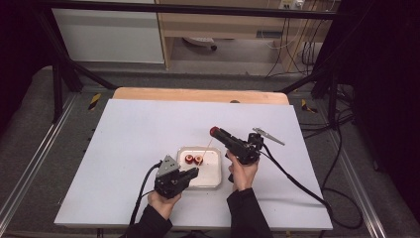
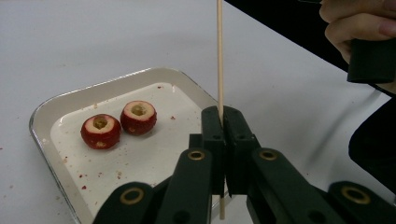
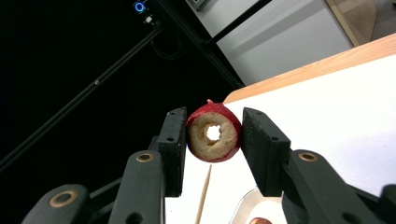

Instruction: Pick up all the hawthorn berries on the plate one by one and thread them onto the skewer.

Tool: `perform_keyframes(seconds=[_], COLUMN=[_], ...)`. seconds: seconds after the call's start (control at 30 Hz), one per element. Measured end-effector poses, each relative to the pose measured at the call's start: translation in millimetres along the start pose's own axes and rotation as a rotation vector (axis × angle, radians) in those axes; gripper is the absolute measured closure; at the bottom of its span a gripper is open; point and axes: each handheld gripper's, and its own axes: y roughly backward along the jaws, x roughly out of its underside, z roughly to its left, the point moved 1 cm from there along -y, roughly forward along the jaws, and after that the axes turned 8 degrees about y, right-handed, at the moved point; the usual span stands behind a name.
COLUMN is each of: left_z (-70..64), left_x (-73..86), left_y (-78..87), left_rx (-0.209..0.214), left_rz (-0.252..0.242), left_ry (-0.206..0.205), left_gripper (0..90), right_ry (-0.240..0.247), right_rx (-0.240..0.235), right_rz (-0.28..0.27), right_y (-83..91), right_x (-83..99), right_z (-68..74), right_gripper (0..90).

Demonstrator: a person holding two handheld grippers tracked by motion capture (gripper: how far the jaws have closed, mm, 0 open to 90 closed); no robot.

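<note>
So the left gripper (image 2: 223,135) has its jaws clamped tight on a thin wooden skewer (image 2: 219,56), which sticks straight up out of them, with a short bit poking out below. Ahead and off to its left there's a white tray (image 2: 187,84) with two cored red fruits (image 2: 119,123) sitting side by side in it. The right gripper (image 3: 214,140) is pinching a third cored red fruit (image 3: 214,133) right between its jaw pads, hole facing the camera. From that view, the skewer tip shows just below the fruit, not touching.
</note>
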Motion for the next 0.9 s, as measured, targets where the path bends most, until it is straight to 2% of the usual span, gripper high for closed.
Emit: perform_keyframes(seconds=[0.13,0.9], left_z=[0.0,-0.7], left_x=[-0.2,0.0], left_y=[1.1,1.1], left_rx=[-0.003,0.005], left_rz=[-0.017,-0.015], left_ry=[-0.002,-0.002], left_gripper=[88.4,88.4], right_ry=[0.0,0.0], right_rx=[-0.003,-0.011], right_rz=[-0.004,-0.001], right_y=[0.5,0.1], right_x=[0.3,1.9], right_z=[0.8,0.9], right_gripper=[61.9,62.0])
